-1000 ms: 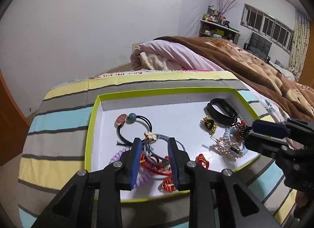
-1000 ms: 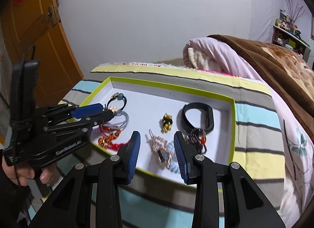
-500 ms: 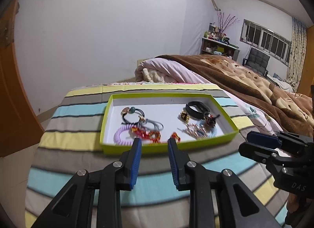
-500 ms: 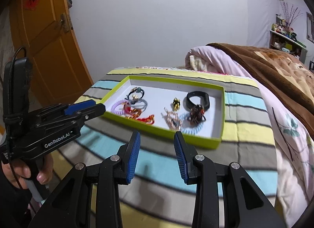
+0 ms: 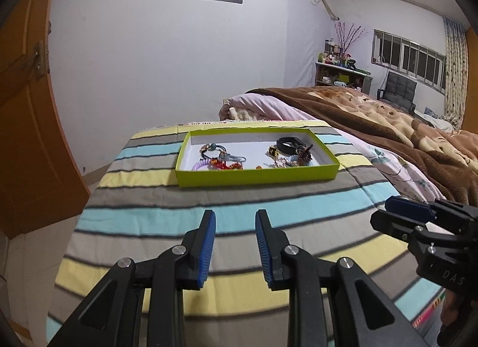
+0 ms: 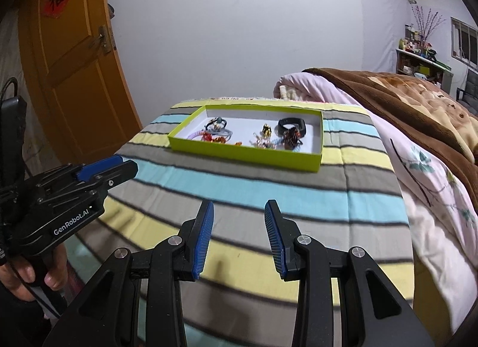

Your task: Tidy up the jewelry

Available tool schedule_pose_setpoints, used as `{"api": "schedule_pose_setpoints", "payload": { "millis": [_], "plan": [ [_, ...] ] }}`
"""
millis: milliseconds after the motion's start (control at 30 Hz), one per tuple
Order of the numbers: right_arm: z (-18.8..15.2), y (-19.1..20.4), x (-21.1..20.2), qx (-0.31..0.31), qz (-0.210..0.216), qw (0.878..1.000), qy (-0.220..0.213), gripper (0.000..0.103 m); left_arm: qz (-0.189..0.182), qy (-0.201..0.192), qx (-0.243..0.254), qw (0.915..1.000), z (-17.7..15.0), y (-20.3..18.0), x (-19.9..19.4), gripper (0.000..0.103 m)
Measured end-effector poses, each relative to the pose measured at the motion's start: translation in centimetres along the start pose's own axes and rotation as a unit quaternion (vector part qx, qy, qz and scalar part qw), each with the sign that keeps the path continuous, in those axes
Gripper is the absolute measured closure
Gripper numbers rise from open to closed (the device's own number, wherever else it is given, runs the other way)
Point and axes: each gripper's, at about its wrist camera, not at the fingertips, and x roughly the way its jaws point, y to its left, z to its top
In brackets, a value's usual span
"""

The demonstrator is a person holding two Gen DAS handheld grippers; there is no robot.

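Both of your grippers have pulled back from the tray since the earlier frames: a second ago their fingers hung directly over the jewelry, and now a wide band of striped blanket [image 5: 239, 197] lies between the fingertips and the tray's near wall.

Your left gripper [image 5: 235, 218] has its jaws apart, with nothing between the blue pads; only blanket shows in the gap. Your right gripper [image 6: 239, 209] is likewise spread, with an empty gap. Neither pad set touches any item. In the right wrist view, your left hand [image 6: 21, 275] wraps the handle of the left gripper at the lower left.

The green tray [image 5: 257, 174] sits flat on the blanket near the far edge of the surface, well apart from both grippers. All the jewelry lies inside it:

- Left part: a black hair tie [image 5: 210, 150] with a round bead, a grey hair tie [image 5: 234, 157], a purple coil band [image 5: 200, 164] and red beaded pieces [image 5: 227, 165], overlapping one another.
- Right part: a black wristband [image 5: 287, 143], a small gold piece [image 5: 273, 151] beside it, and a dark beaded cluster [image 5: 303, 153] over a pale blue coil. Finer detail here is too small to tell.

Beyond the tray, a brown quilt [image 5: 373, 120] covers the bed. An orange door [image 6: 77, 78] stands at the left.
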Motion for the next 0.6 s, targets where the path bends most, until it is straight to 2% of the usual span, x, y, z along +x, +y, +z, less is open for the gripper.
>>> {"api": "schedule_pose_setpoints", "payload": {
  "millis": [267, 600],
  "plan": [
    [-2.0, 0.9, -1.7, -0.007, -0.018, 1.000, -0.007, 0.066, -0.002, 0.009, -0.019, 0.9998, -2.5, 0.3, -1.7, 0.076],
    [-2.5, 1.6, -1.9, -0.019, -0.025, 0.999, -0.007, 0.066, -0.003, 0.018, -0.029, 0.9994, -3.6, 0.6, -1.4, 0.076]
  ]
}}
